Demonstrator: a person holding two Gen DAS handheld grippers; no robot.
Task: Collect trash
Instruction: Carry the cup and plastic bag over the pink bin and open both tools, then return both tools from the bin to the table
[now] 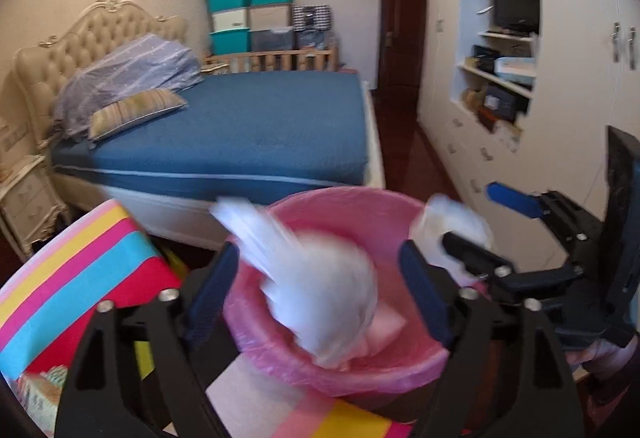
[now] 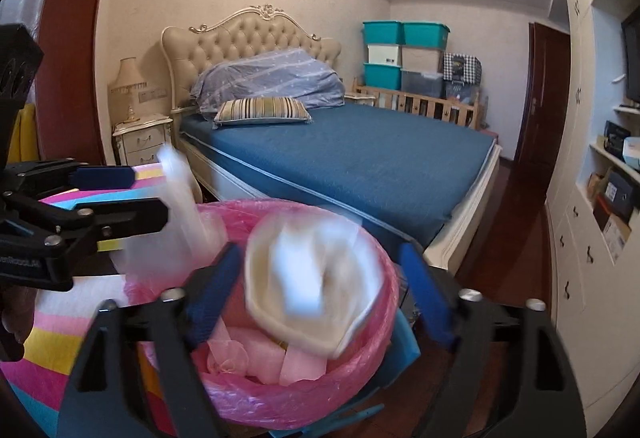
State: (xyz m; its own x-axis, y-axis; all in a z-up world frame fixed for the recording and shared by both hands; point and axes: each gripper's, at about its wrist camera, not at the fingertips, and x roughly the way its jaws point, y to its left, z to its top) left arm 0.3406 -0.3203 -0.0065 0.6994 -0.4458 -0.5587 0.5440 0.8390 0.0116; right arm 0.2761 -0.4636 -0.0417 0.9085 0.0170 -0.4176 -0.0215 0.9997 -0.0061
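Observation:
A bin lined with a pink bag (image 1: pixel 280 354) (image 2: pixel 256 402) stands just below both grippers. My left gripper (image 1: pixel 320 286) is open over it; a blurred white plastic wad (image 1: pixel 320 290) hangs between its fingers, apart from both. My right gripper (image 2: pixel 320 294) is open over the bin; a blurred cream and white wad (image 2: pixel 312 278) is between its fingers, not pinched. Pink and white scraps (image 2: pixel 256 358) lie in the bin. The right gripper also shows in the left wrist view (image 1: pixel 480 226), and the left gripper in the right wrist view (image 2: pixel 148 193).
A striped pink, yellow and blue cloth (image 1: pixel 72 270) lies left of the bin. A bed with a blue cover (image 2: pixel 360 165) stands behind, with a nightstand (image 2: pixel 142 141) at its left. White cupboards and shelves (image 1: pixel 496 85) line the right wall. The floor (image 2: pixel 508 230) is dark wood.

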